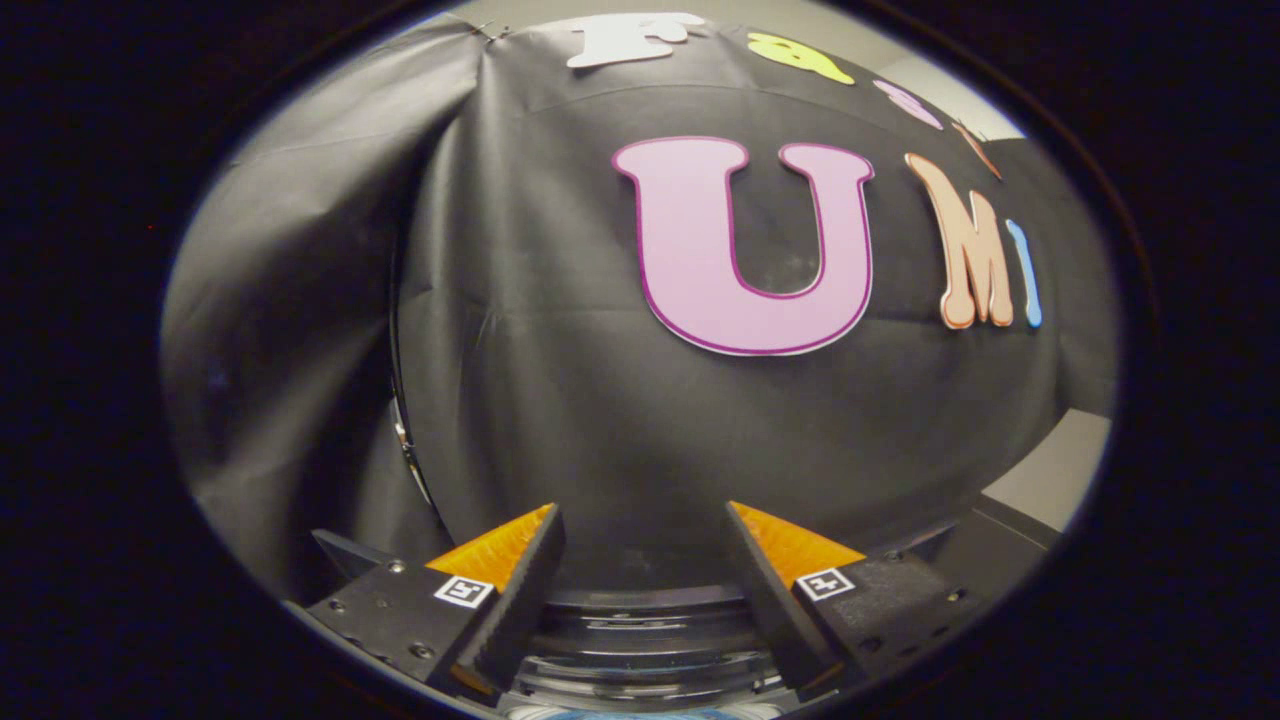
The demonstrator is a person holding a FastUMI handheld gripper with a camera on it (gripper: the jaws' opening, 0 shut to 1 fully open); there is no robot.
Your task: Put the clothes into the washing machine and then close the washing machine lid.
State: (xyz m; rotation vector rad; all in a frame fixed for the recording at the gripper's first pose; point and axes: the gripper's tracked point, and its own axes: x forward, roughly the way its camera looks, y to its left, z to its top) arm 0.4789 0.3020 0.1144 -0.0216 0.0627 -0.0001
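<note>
No text can be read on anything.

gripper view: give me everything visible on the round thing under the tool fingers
Between and below the fingers of the tool sits a round, ribbed rim, dark with glossy, seemingly clear plastic rings stacked in steps, probably the washing machine's top. A blue sliver shows at its lowest visible part. The rest is cut off. The tool is open, fingers spread apart and holding nothing; whether they touch the rim cannot be told. The black cloth wall rises just beyond it.
</note>
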